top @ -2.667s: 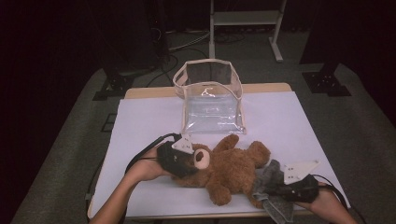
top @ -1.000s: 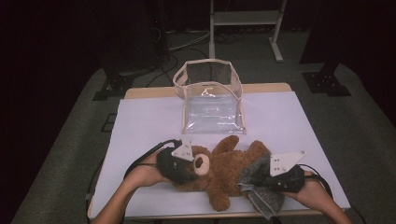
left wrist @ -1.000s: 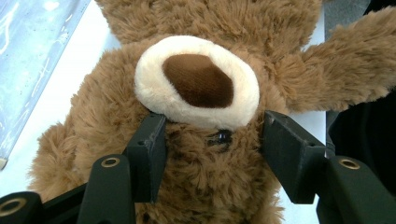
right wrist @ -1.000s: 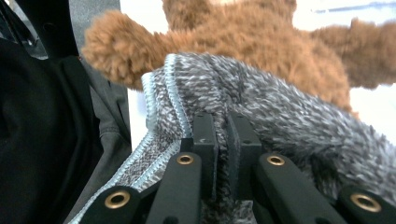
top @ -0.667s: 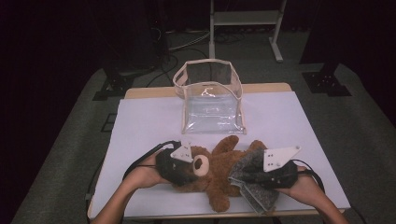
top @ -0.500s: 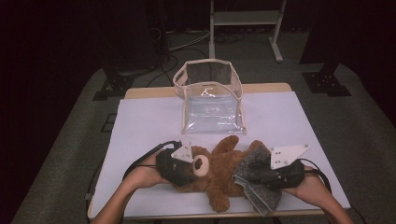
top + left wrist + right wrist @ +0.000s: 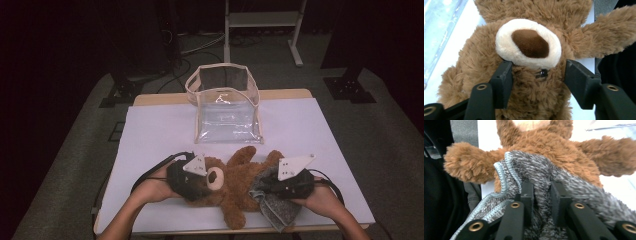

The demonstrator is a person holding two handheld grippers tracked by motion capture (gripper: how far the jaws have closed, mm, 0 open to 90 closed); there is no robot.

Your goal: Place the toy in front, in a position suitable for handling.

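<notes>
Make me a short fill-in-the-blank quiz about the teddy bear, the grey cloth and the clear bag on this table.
1. The left gripper holds the teddy bear by its ____.
2. The right gripper pinches a fold of the ____ cloth.
3. The clear bag stands ____ the bear, farther from the person.
4. The bear's fur is ____.

Missing words: head; grey; behind; brown

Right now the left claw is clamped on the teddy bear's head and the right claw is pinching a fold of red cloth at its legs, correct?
Not quite: the cloth is grey, not red, as the right gripper view shows. The rest holds: the left claw is on the teddy bear's head, and the right claw pinches a fold of that cloth at its legs.
</notes>
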